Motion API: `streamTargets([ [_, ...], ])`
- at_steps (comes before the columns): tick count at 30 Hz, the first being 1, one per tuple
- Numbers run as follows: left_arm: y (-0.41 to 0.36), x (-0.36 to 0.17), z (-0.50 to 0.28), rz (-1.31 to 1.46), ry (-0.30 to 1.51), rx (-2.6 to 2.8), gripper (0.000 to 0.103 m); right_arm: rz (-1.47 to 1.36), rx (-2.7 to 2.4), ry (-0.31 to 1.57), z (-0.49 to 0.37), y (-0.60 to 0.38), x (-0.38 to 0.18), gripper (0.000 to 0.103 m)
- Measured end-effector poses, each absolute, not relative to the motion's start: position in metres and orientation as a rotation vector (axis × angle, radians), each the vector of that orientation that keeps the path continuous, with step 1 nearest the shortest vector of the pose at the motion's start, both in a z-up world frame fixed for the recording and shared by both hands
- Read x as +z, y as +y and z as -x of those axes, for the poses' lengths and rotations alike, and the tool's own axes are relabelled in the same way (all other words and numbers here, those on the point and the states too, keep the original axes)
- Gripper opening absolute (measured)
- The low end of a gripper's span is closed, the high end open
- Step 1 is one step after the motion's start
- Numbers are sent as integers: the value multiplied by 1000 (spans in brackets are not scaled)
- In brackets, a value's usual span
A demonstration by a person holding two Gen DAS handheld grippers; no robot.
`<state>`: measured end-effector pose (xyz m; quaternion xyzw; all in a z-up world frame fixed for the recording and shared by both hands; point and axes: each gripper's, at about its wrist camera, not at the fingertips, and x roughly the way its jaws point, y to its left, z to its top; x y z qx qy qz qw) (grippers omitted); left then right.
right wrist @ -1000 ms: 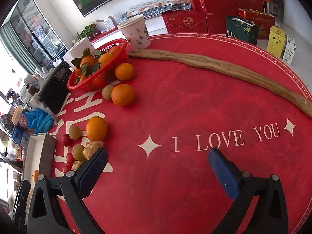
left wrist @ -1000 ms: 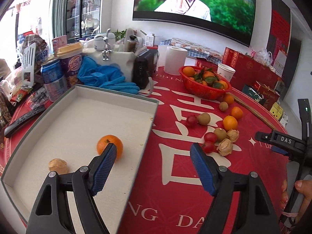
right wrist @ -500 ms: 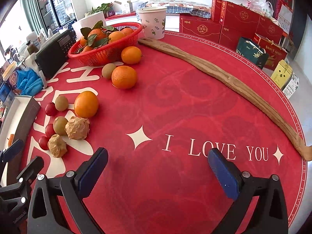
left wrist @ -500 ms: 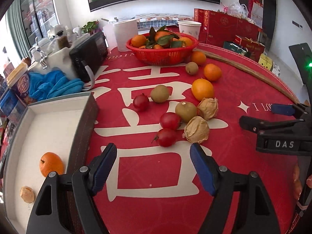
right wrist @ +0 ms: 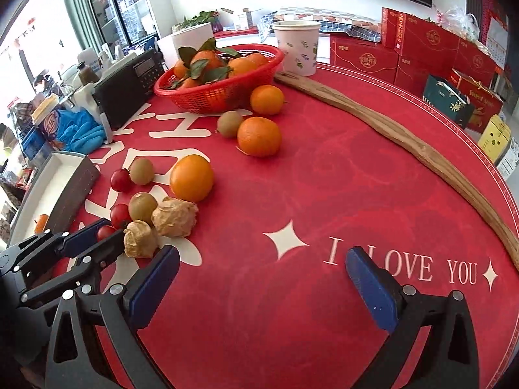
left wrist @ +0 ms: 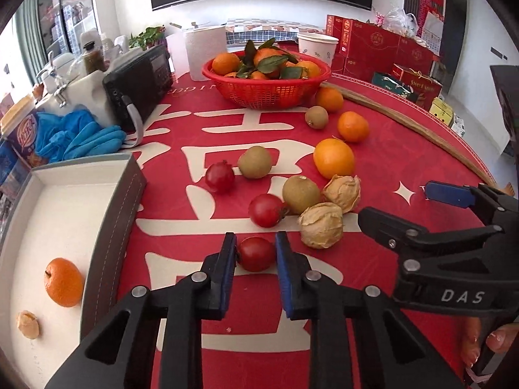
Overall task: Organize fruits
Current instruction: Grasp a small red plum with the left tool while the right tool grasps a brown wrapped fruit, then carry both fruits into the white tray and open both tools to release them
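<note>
L hand-held gripper (left wrist: 255,254) pinching cherry tomato (left wrist: 256,253) on table (left wrist: 227,330); R hand-held gripper (right wrist: 259,283) spread, empty. White tray (left wrist: 65,201) holds orange (left wrist: 63,282) + husk fruit (left wrist: 28,324); approx. ten fruits left loose.

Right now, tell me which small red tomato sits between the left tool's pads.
The nearest small red tomato, clamped by the left tool; the other two lie free farther back.

I see a glossy, smooth-skinned cherry tomato (left wrist: 256,253) beside papery, wrinkled husked fruit (left wrist: 321,224), near a red plastic mesh basket (left wrist: 266,89).
</note>
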<state>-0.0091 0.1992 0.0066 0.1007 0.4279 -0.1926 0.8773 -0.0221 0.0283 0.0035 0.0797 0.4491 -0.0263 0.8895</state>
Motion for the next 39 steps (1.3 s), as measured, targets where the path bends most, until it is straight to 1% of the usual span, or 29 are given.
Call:
streamTargets([
  [4,217,5,14,-177,886,-366,26,-147,-23,922,12,43,3,102],
  [5,220,5,16,-170,883,-361,26,-142,-7,916,11,48,4,97],
  [6,223,5,16,-155,884,-360,26,-135,8,912,9,52,5,94],
  [7,225,5,16,-144,886,-361,26,-122,18,911,8,58,5,93],
  [9,226,5,17,-140,886,-364,26,-74,13,908,3,69,4,92],
  [10,225,5,17,-142,886,-365,26,-40,0,908,-1,76,3,84],
  [11,225,5,17,-141,886,-365,26,-12,-10,904,-3,80,4,68],
  [12,225,5,17,-142,886,-365,26,-8,-2,893,-4,83,5,59],
  [13,226,5,17,-142,886,-365,26,-5,-7,888,-4,84,6,42],
  [14,226,5,16,-138,887,-367,26,-4,-13,886,-4,84,6,33],
  [15,227,5,16,-130,888,-370,26,-10,-18,887,-3,84,7,30],
  [26,241,14,22,-73,873,-376,26,-129,-8,846,27,60,17,29],
  [32,240,26,31,-102,803,-363,26,-174,12,842,27,58,19,29],
  [39,240,25,31,-97,813,-361,26,-212,32,854,26,59,16,29],
])
